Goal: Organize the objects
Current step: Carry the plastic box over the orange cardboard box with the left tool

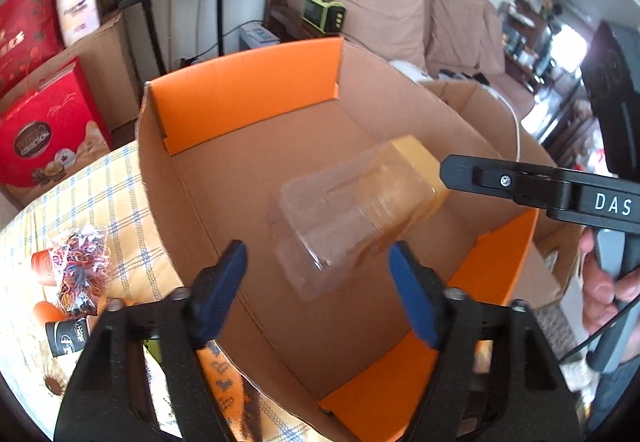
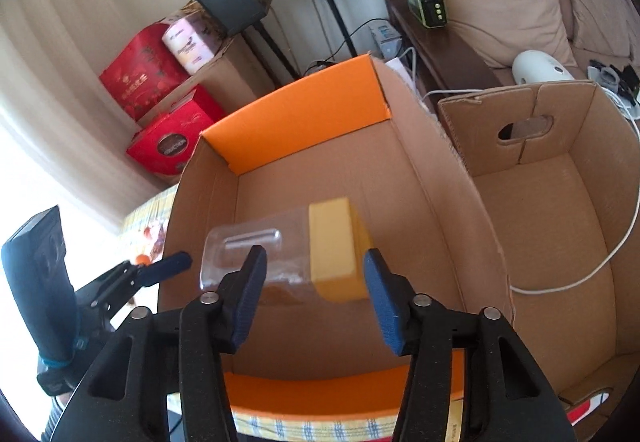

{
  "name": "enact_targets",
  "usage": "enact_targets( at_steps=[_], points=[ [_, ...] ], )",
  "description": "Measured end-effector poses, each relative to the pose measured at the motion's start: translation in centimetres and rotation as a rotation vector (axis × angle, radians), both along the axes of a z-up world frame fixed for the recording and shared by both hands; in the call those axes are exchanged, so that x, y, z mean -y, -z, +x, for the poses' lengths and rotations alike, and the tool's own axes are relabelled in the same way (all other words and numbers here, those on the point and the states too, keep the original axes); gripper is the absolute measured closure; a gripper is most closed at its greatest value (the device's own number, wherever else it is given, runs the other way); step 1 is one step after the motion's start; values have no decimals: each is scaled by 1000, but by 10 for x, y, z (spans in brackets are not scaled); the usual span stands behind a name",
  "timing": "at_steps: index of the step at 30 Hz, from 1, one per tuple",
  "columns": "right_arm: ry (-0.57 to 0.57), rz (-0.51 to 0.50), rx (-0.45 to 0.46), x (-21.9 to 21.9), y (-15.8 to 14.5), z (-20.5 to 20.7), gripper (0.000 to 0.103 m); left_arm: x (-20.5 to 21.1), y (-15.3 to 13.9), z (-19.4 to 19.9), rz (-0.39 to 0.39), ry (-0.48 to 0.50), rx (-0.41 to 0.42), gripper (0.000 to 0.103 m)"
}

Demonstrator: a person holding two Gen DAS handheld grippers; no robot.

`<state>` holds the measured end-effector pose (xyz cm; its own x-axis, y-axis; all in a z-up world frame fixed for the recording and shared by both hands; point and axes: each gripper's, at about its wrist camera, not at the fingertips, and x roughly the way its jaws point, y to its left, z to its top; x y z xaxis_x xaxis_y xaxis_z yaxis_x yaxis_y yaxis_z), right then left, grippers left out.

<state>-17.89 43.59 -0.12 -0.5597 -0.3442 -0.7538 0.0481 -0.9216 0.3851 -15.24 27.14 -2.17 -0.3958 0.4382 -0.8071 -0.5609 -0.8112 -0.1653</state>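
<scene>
A clear plastic jar with a yellow lid (image 1: pixel 360 202) is on its side in the cardboard box with orange flaps (image 1: pixel 248 90); it looks blurred, whether in the air or resting I cannot tell. In the right wrist view the jar (image 2: pixel 288 254) lies just beyond my right gripper (image 2: pixel 314 298), which is open and empty above the box (image 2: pixel 304 130). My left gripper (image 1: pixel 316 290) is open and empty over the box's near side. The right gripper also shows in the left wrist view (image 1: pixel 452 170), and the left gripper in the right wrist view (image 2: pixel 176 262).
A bag of coloured rubber bands (image 1: pixel 82 262) and small containers (image 1: pixel 66 336) lie on the checked tablecloth (image 1: pixel 120 178) left of the box. A second open cardboard box (image 2: pixel 560 202) with a white cable (image 2: pixel 600 262) stands to the right. Red gift boxes (image 1: pixel 44 134), speakers and a sofa stand behind.
</scene>
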Motion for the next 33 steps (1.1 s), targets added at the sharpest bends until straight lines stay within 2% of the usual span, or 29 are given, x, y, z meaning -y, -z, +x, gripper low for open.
enact_targets(
  at_steps=[4, 11, 13, 15, 17, 18, 19, 21, 22, 25, 28, 30, 32, 33],
  points=[
    [-31, 58, -12, 7, 5, 0, 56, -9, 4, 1, -27, 28, -2, 50],
    [-50, 86, -15, 15, 7, -9, 56, -17, 4, -6, -35, 32, 9, 53],
    [-41, 84, -16, 16, 4, -13, 56, -11, 3, -17, 8, 18, 68, 54],
    [-22, 64, 2, 13, 0, -19, 56, -6, 0, -31, 58, 3, 165, 58],
    [-25, -3, 20, 8, -4, -25, 62, -3, -3, -43, 100, 20, 250, 63],
    [-50, -75, 39, 6, -3, -30, 64, -3, -4, -49, 111, 25, 269, 63],
    [-53, -102, 64, 5, -1, -36, 64, -4, -6, -54, 108, 16, 269, 64],
    [-32, -41, 79, 9, 0, -45, 63, -6, -11, -60, 68, -15, 214, 64],
    [-27, -11, 76, 11, 1, -49, 63, -6, -12, -63, 46, -28, 183, 64],
    [-18, -7, 55, 13, 2, -51, 63, -9, -12, -67, -9, -52, 120, 62],
    [10, 40, 25, 12, -3, -45, 63, 0, -11, -60, -16, -66, 89, 61],
    [7, 72, -16, 11, -9, -36, 54, 8, -13, -53, -29, -57, 52, 53],
    [-5, 115, -52, 8, -14, -28, 33, 16, -16, -43, -51, -64, 14, 43],
    [-28, 151, -67, 8, -17, -25, 30, 19, -18, -38, -53, -64, -1, 40]
  ],
)
